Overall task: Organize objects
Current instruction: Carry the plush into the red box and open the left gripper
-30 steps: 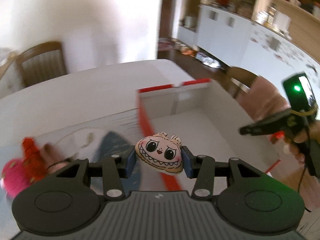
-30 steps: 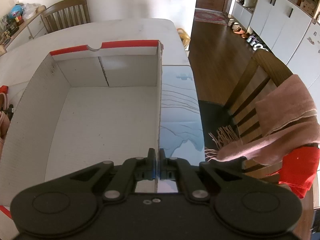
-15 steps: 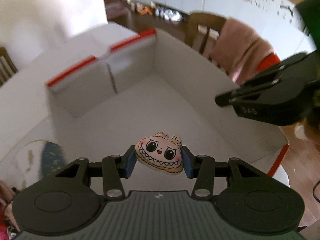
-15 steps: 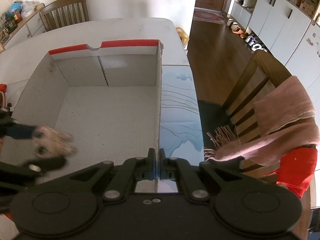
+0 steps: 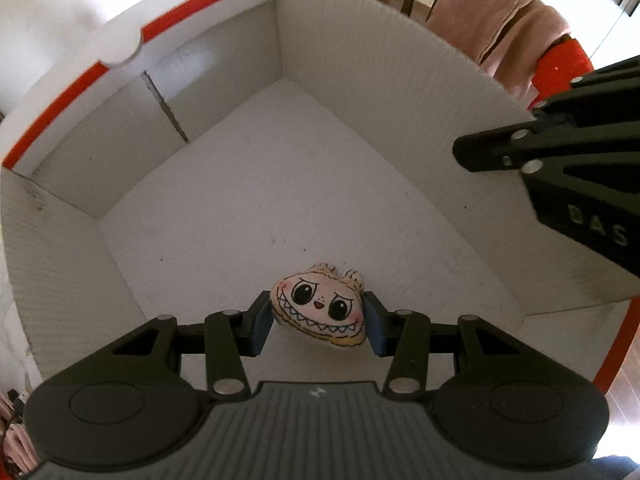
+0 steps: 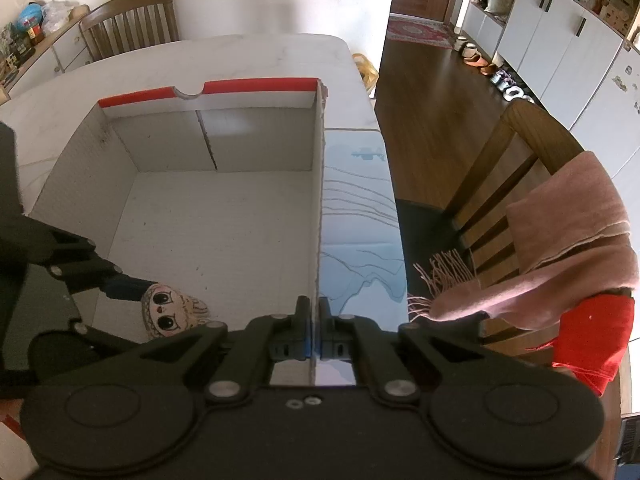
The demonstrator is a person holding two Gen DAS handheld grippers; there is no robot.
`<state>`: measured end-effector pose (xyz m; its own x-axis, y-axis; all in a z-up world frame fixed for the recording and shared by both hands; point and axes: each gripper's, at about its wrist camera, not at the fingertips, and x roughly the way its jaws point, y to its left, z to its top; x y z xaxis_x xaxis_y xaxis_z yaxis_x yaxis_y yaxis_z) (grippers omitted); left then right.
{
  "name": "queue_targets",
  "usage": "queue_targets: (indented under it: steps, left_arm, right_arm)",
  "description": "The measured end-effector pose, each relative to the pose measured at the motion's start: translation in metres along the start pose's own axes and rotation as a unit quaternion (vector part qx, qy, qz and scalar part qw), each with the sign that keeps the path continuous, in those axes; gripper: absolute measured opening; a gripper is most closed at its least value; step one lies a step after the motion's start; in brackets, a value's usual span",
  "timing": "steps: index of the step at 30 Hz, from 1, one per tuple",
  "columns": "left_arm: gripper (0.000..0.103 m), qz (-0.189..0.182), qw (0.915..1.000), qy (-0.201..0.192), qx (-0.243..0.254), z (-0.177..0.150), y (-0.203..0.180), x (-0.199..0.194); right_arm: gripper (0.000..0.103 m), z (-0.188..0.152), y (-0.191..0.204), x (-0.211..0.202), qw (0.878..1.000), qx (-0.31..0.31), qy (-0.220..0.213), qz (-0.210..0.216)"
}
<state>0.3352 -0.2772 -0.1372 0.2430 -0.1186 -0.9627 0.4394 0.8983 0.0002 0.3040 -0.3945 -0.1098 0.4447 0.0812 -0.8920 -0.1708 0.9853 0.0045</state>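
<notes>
Left wrist: left gripper [image 5: 318, 326] inside the white cardboard box [image 5: 360, 64], pads closed on a small plush monster face [image 5: 319, 311], low over the near floor of the box; right gripper [image 5: 560, 148] at right rim.
Right wrist: right gripper [image 6: 315, 334] nearly fully closed, pinching the box's [image 6: 120, 152] right wall edge; plush monster face [image 6: 168, 314] at near left, in the left gripper [image 6: 132, 312]. Pink scarf [image 6: 568, 240] draped on chair [image 6: 520, 152] at right.
</notes>
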Motion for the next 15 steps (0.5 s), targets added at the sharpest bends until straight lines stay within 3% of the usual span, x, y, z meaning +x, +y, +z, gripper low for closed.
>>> queue_targets:
  steps: [7,8,10,15]
  left_arm:
    - [0.049,-0.016,0.9996,0.015,-0.020,-0.007,0.006,0.002]
    - [0.051,-0.019,0.9994,0.018,-0.022,-0.004,0.007,0.002]
    - [0.064,-0.027,0.9991,0.021,-0.025,-0.007,0.007,0.001]
    - [0.069,-0.029,0.9994,0.001,-0.020,-0.016,0.005,-0.014]
  right_arm:
    - [0.001,0.001,0.000,0.000,1.000,0.000,0.002,0.000]
    - [0.001,0.001,0.000,0.000,1.000,0.001,0.002,0.001]
    - [0.001,0.002,0.000,0.000,1.000,0.001,0.002,0.000]
    - [0.001,0.001,0.000,0.000,1.000,0.002,0.003,0.001]
